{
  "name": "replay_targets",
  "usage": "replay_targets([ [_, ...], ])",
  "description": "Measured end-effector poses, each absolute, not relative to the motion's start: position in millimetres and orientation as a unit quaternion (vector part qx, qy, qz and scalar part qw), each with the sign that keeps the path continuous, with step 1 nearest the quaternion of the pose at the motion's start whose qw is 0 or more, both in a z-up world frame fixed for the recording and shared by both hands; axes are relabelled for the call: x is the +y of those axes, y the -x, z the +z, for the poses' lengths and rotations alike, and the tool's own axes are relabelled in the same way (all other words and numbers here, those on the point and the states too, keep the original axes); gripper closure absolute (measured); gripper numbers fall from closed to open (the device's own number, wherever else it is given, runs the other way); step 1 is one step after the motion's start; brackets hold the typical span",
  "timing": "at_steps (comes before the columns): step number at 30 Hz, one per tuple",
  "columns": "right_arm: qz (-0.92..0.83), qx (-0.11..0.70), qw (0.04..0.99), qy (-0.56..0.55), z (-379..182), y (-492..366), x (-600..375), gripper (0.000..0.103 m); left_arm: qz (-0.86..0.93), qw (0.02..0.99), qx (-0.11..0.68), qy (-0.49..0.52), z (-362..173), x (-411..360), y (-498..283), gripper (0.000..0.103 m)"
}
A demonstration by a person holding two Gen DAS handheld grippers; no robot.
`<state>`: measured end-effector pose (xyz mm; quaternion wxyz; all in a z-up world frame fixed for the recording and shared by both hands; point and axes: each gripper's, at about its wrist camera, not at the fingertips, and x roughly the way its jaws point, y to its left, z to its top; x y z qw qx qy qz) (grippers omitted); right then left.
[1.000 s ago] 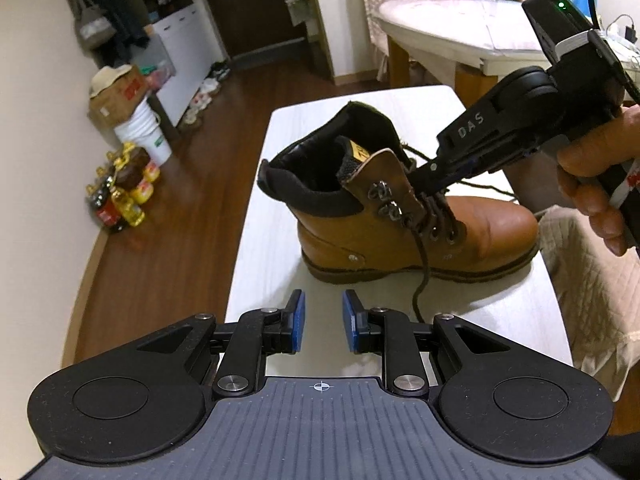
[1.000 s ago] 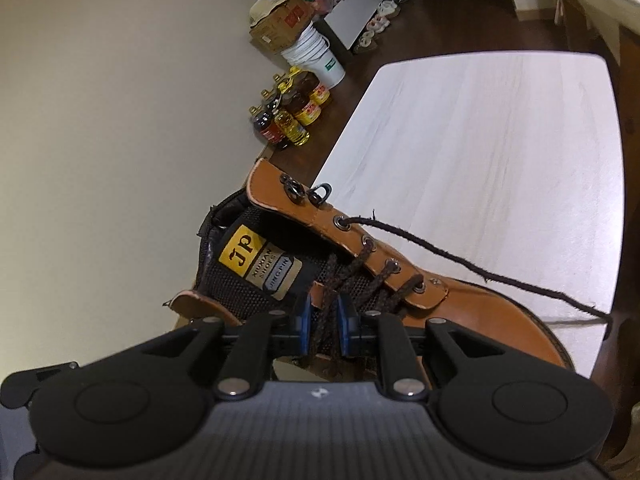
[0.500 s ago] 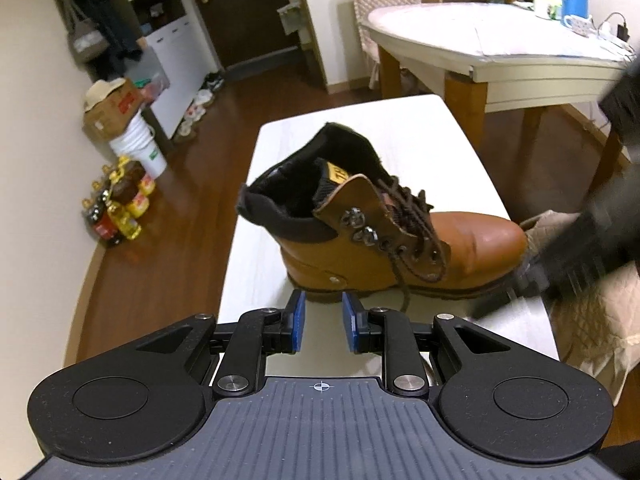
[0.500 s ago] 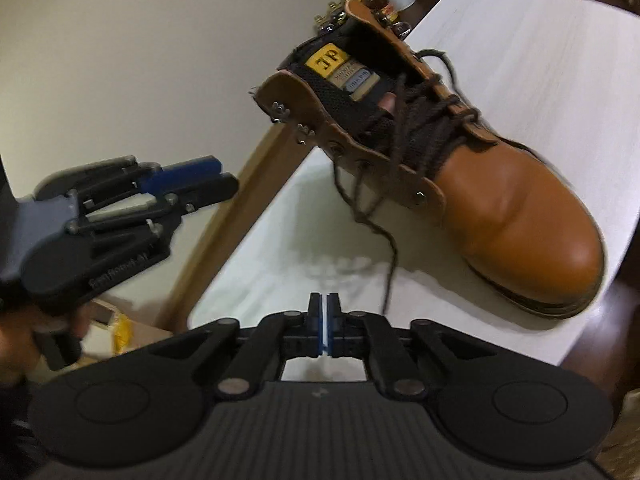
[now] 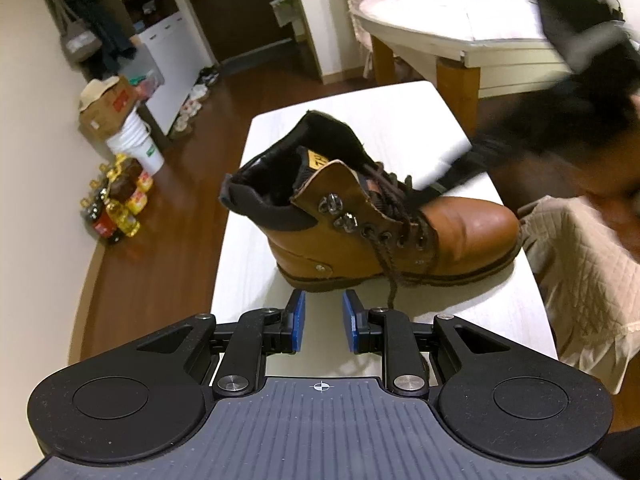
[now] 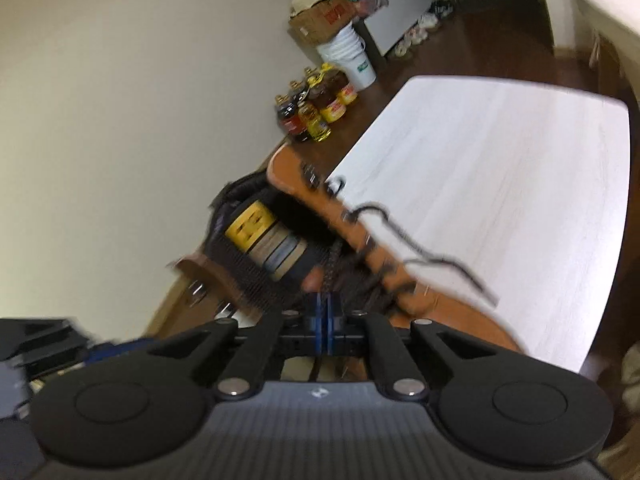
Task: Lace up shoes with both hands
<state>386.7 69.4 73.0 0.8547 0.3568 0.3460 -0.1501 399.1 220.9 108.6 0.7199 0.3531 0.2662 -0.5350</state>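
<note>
The right claw [image 6: 323, 316] is seen with its pads pressed together over the boot's [image 5: 384, 216] lacing; whether lace [image 6: 424, 248] is pinched cannot be told through the blur. The left claw [image 5: 323, 322] is held apart, empty, just before the boot on the table [image 5: 248, 256]. A single strand should be gripped near its eyelet and drawn gently. Only the left view shows a lace end dangling down the near side.
</note>
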Motion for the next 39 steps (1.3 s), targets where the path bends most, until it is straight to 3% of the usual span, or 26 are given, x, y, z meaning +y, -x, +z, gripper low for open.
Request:
replay_targets([
  [6, -0.028, 0.450, 0.817, -0.360, 56.9, -365.1, 122.3, 0.097, -0.540, 0.715, 0.269, -0.352, 108.3, 217.9, -402.5, 0.079],
  [9, -0.069, 0.418, 0.827, -0.368, 60.6, -364.7, 106.3, 0.087, -0.541, 0.713, 0.267, -0.358, 107.5, 218.6, -400.7, 0.079],
  [15, -0.182, 0.319, 0.861, -0.353, 82.3, -373.2, 48.8, 0.086, -0.543, 0.705, 0.268, -0.369, 103.3, 221.9, -392.2, 0.079],
  [20, -0.180, 0.323, 0.867, -0.334, 73.9, -398.0, 25.6, 0.087, -0.542, 0.705, 0.265, -0.374, 101.4, 223.7, -388.4, 0.079],
  [22, -0.174, 0.327, 0.868, -0.331, 71.2, -401.0, 25.6, 0.100, -0.540, 0.706, 0.269, -0.372, 100.2, 223.7, -389.1, 0.079],
  [27, -0.149, 0.338, 0.856, -0.363, 59.9, -382.5, 45.1, 0.100, -0.538, 0.708, 0.271, -0.369, 99.8, 223.1, -392.2, 0.079],
  [32, -0.104, 0.402, 0.826, -0.382, 47.0, -351.8, 83.2, 0.099, -0.540, 0.707, 0.268, -0.370, 100.3, 219.8, -393.6, 0.079],
  [35, -0.119, 0.393, 0.830, -0.378, 48.4, -340.5, 87.6, 0.087, -0.541, 0.707, 0.264, -0.370, 101.9, 219.0, -392.9, 0.079],
  [39, -0.158, 0.344, 0.843, -0.383, 53.3, -348.0, 60.1, 0.086, -0.541, 0.707, 0.265, -0.372, 99.8, 220.2, -389.9, 0.079],
])
